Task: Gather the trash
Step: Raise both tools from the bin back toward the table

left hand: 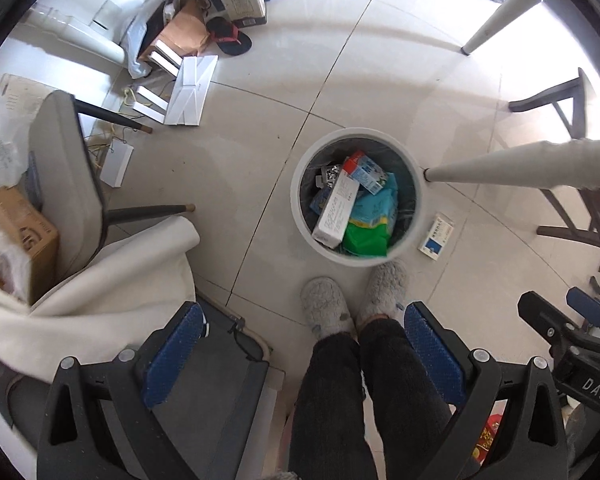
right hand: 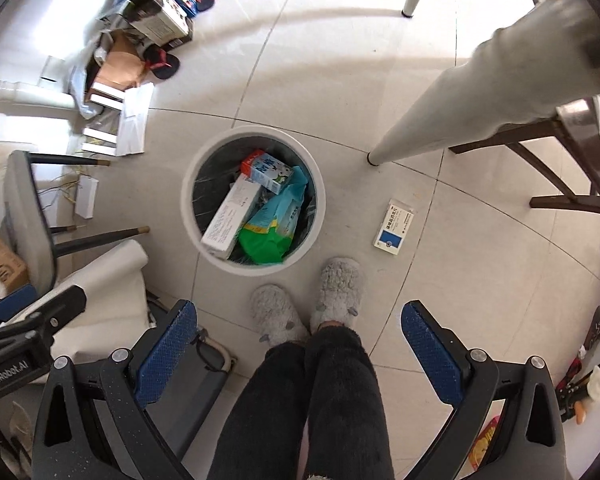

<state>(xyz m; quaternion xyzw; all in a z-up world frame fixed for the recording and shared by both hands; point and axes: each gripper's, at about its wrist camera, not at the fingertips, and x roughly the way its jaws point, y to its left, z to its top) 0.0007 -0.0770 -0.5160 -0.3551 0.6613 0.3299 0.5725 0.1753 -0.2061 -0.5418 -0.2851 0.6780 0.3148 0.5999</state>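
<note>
A round white trash bin (left hand: 414, 184) (right hand: 190, 184) stands on the tiled floor in front of the person's slippers. It holds a long white box (left hand: 334, 210) (right hand: 230, 218), a red and blue carton (left hand: 366, 170) (right hand: 268, 172) and a green and blue packet (left hand: 370, 226) (right hand: 274, 226). A small white and blue medicine box (left hand: 436, 234) (right hand: 393, 227) lies on the floor right of the bin. My left gripper (left hand: 302, 324) and my right gripper (right hand: 298, 320) are both open and empty, held high above the floor near the person's legs.
A white table leg (left hand: 500, 164) (right hand: 440, 116) touches down just right of the bin. A grey chair (left hand: 66, 184) (right hand: 24, 216) with draped white cloth stands at the left. Boxes, papers and sandals (left hand: 228, 36) clutter the far left. Dark wooden chair legs (right hand: 572, 200) are at the right.
</note>
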